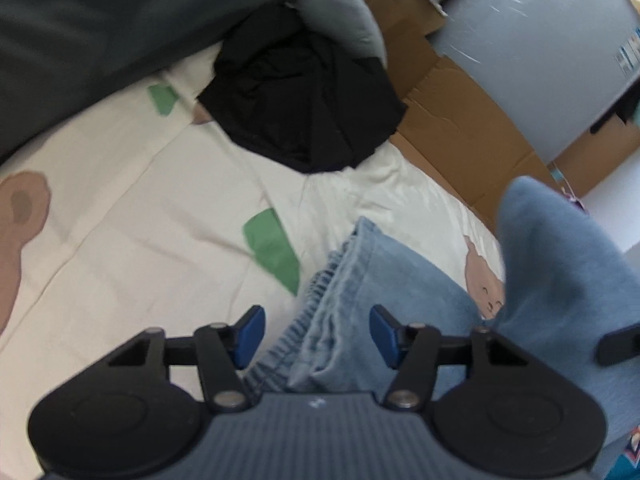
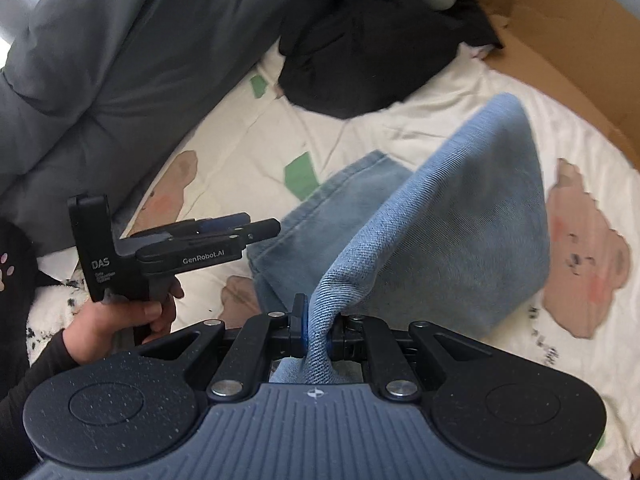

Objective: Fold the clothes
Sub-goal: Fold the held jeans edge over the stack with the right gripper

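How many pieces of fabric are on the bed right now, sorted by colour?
Blue denim jeans: 1, pinched by the right gripper
Black garment: 1
Dark grey duvet: 1
Light grey fabric: 1
Total: 4

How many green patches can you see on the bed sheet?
2. One green patch lies just left of the jeans; the other green patch is farther back, left of the black garment. More may hide under clothes.
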`<state>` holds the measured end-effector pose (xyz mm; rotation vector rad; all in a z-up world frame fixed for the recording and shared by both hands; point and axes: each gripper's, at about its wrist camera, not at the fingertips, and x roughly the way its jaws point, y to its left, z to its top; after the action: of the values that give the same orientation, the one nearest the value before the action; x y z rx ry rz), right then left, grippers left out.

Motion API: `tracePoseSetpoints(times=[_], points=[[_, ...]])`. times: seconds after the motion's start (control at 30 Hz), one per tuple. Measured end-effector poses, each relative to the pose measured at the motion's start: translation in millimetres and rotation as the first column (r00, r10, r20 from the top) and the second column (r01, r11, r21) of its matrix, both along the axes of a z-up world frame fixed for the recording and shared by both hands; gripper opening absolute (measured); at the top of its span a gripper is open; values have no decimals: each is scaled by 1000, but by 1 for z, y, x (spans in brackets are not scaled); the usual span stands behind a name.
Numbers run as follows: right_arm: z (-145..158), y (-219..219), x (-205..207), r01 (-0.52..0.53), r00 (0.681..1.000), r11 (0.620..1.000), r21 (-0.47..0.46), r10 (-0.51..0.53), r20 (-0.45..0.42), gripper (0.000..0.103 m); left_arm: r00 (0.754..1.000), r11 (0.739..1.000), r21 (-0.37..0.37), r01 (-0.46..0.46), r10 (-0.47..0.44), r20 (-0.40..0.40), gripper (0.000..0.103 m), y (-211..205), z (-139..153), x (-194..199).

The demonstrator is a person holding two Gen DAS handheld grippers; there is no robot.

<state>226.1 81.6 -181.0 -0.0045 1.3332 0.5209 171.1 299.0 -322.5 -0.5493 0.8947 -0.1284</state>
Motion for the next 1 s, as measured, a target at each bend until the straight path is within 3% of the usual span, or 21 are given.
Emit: tracePoseSetpoints(times=[0.2,0.47,0.87,1.0], points=[[-31,22,13,-5,999,1000,7,5,-33,7,999,998,-44,-50,51,9,40,12,2,-15],[-55,50,27,-68,995,998,2,68,-69,7,998,998,-48,-41,44,53,39,11,16,-13],[-107,78,31,-102,990,995,-21,99,-104,7,996,996,-33,-87,88,18,38,18,20,-21],[-111,83,30,-113,988,994,-8,111,-104,15,996,996,-30,-86,86,13,38,17,21,-22]])
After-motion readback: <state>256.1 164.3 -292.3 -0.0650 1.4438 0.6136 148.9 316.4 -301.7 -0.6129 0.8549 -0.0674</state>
